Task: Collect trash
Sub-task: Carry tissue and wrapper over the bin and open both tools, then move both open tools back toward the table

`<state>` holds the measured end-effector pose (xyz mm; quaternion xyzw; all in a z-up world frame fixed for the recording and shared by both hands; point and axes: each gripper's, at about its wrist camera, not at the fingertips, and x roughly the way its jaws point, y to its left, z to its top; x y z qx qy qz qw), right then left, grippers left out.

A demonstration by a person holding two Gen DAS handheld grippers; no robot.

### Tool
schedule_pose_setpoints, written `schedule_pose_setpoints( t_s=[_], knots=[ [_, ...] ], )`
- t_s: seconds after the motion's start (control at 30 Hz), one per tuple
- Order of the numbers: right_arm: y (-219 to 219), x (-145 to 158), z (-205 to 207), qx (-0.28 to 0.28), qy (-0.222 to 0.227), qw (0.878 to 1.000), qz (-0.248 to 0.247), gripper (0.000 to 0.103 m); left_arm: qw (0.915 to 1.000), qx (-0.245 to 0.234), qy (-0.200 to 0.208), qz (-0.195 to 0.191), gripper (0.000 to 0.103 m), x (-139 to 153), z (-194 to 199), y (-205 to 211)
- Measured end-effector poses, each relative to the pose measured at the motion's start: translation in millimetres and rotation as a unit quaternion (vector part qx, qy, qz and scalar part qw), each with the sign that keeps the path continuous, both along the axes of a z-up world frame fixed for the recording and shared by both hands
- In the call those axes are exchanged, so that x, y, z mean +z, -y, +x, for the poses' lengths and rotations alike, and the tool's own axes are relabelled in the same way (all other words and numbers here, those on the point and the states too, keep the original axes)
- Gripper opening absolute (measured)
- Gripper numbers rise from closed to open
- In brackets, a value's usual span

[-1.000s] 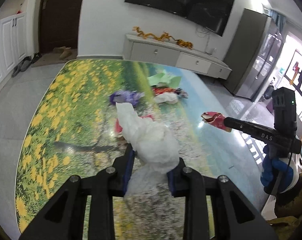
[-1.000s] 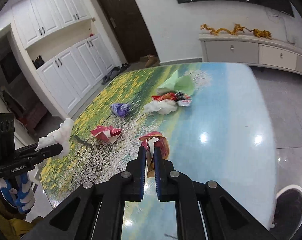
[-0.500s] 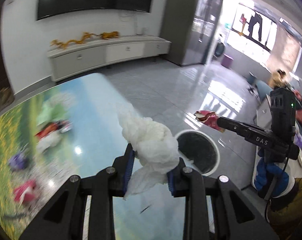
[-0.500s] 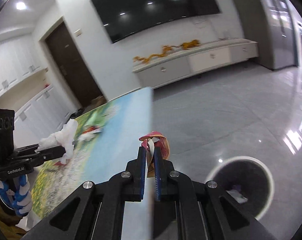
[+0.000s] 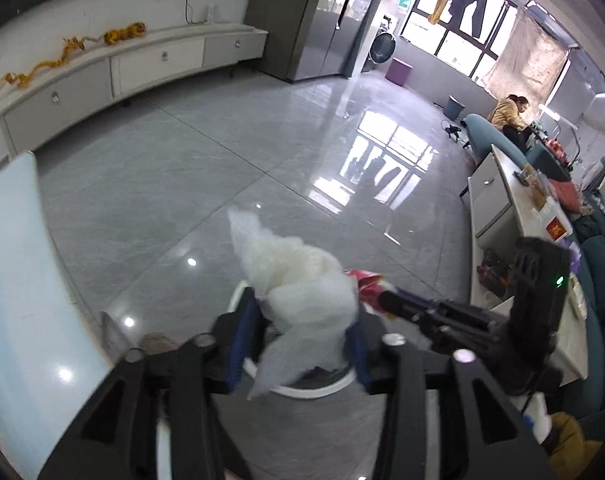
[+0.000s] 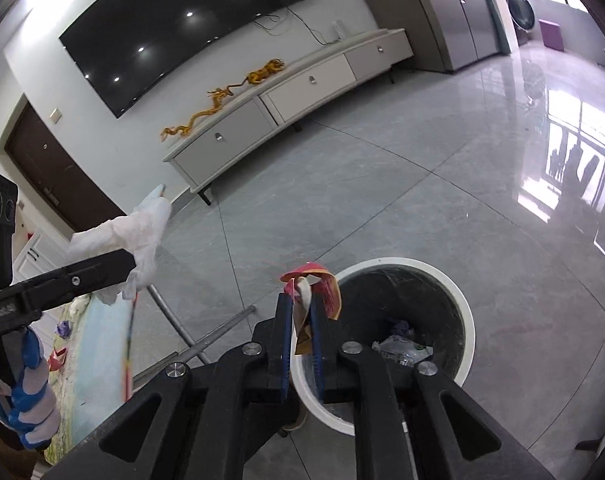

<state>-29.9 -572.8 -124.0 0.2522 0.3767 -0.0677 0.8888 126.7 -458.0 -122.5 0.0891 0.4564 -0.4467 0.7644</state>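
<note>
My left gripper (image 5: 302, 336) is shut on a crumpled white tissue wad (image 5: 298, 284), held above the floor over the near rim of a round white bin (image 5: 302, 391). My right gripper (image 6: 301, 320) is shut on a red and yellow wrapper (image 6: 322, 284) and hangs over the left rim of the same bin (image 6: 466, 320), which has a black liner and some trash inside. The right gripper with the wrapper (image 5: 368, 286) shows in the left wrist view, close to the right of the tissue. The left gripper with the tissue (image 6: 138, 232) shows at the left of the right wrist view.
The table with the flower-print top (image 6: 98, 356) lies to the left, its edge (image 5: 18, 264) close by, with bits of trash (image 6: 58, 354) on it. Grey tiled floor, a white TV cabinet (image 6: 302, 92), and a counter and sofa (image 5: 518, 216) at right with a seated person.
Both grippers have swung further right away from the table and down toward the bin. The right gripper now sits close beside the left one. Both grips are unchanged.
</note>
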Motion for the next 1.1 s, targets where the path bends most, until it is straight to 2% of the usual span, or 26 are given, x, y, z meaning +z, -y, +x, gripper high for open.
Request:
schedule_pose_setpoints(
  t_s=[0.03,0.07,0.1,0.17,0.23,0.3,0.43,0.67,0.83,1.1],
  knots=[
    [6,-5,0,-0.006,-0.005,1.000,0.000,0.012,0.9999,0.001,-0.010,-0.004,0.062,-3,2,8],
    [11,-10,3,-0.011,-0.013,1.000,0.000,0.013,0.9999,0.002,-0.013,-0.005,0.063,-4,2,14],
    [12,-13,3,-0.014,-0.017,1.000,-0.001,0.014,0.9999,0.001,-0.015,-0.003,0.063,-6,2,19],
    [18,-16,-2,-0.019,-0.022,1.000,0.000,0.024,0.9998,-0.003,-0.019,0.001,0.063,-8,-1,27],
    [18,-14,-6,-0.023,-0.022,0.999,-0.004,0.034,0.9999,-0.006,-0.014,0.002,0.063,-8,-4,24],
    [16,-11,-10,-0.027,-0.020,0.999,-0.009,0.039,1.0000,-0.004,-0.001,0.003,0.063,-3,-5,17],
    [10,6,-21,-0.035,-0.007,0.999,-0.021,0.040,0.9996,0.017,0.023,-0.001,0.063,12,-8,-6],
    [-17,47,-33,-0.025,0.027,0.998,-0.046,0.042,0.9937,0.072,0.081,-0.027,0.063,47,-16,-65],
    [-52,83,-32,0.007,0.061,0.996,-0.069,0.044,0.9873,0.105,0.115,-0.033,0.063,67,-26,-110],
    [-129,132,-19,0.087,0.105,0.986,-0.099,0.048,0.9699,0.183,0.153,-0.050,0.063,94,-44,-208]
  ],
)
